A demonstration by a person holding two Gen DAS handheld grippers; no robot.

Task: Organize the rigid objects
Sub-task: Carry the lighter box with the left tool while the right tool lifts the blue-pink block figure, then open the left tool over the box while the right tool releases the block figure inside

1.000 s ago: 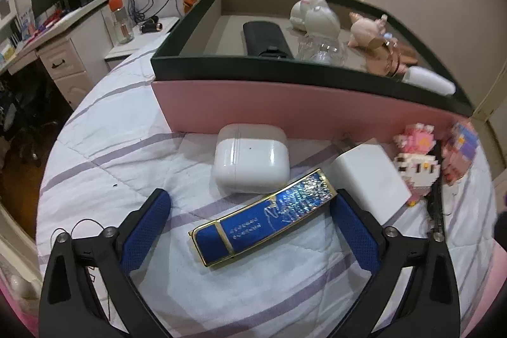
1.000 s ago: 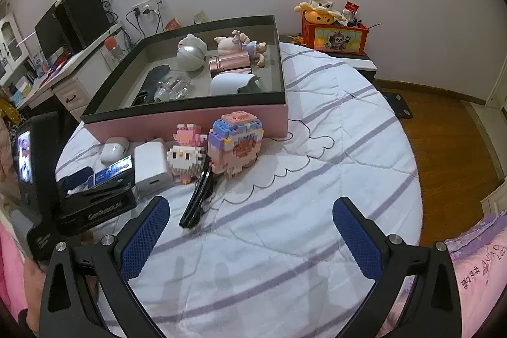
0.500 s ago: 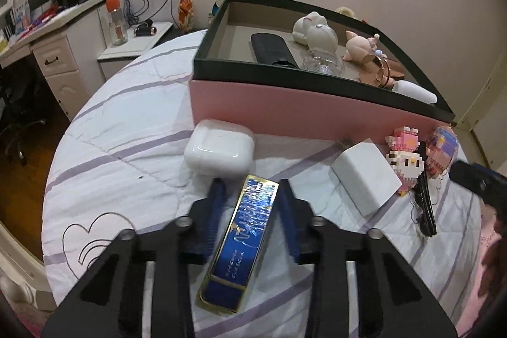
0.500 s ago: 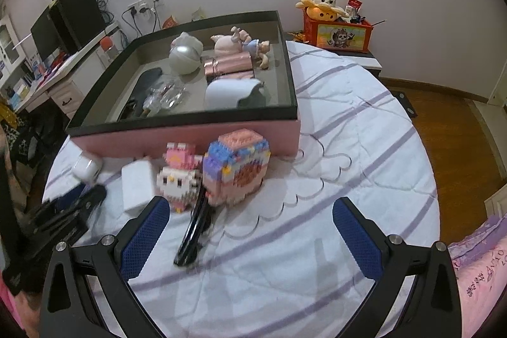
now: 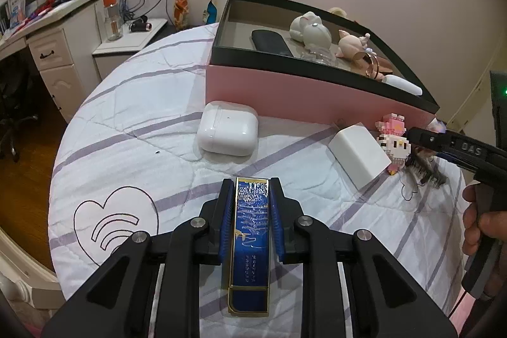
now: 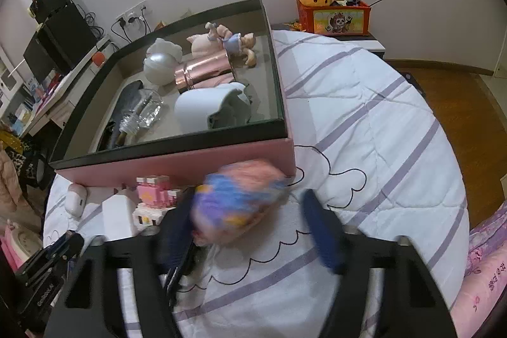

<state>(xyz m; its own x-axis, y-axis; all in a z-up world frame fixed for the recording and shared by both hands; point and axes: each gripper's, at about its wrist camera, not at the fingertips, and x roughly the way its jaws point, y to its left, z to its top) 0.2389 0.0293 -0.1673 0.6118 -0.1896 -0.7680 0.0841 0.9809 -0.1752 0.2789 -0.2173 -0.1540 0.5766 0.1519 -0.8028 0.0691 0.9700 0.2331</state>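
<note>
Slipping hazard, left grip: left gripper (image 5: 252,184) was pinched on the long sides of the blue-and-gold case (image 5: 252,230). The case looked glossy and narrow, and was judged liable to pivot or slide out on a quick swing.
Held case, appearance: flat, slim oblong with a blue patterned face, a gold rim and a plain blue end nearest the camera. Whether it had left the bedspread (image 5: 126,132) could not be told.
Right grip: right gripper (image 6: 244,208) stood half spread, its jaws just having been closing, with the multicoloured block figure (image 6: 237,201) between them. The view was blurred. One pad stood apart from the figure, so no firm hold was confirmed.
Hazard, right side: an off-centre squeeze could tip the brick-built figure or break pieces off. The dark clip (image 6: 177,268) under the fingers could snag. The pink block figure (image 5: 393,141) just beside could be knocked.
Waiting items: white charger block (image 5: 358,154) and earbud case (image 5: 228,132) lay on the bedspread before the box.
Box: pink box (image 5: 285,97) stood open beyond, already part filled. A low carry could strike its tall front wall.
</note>
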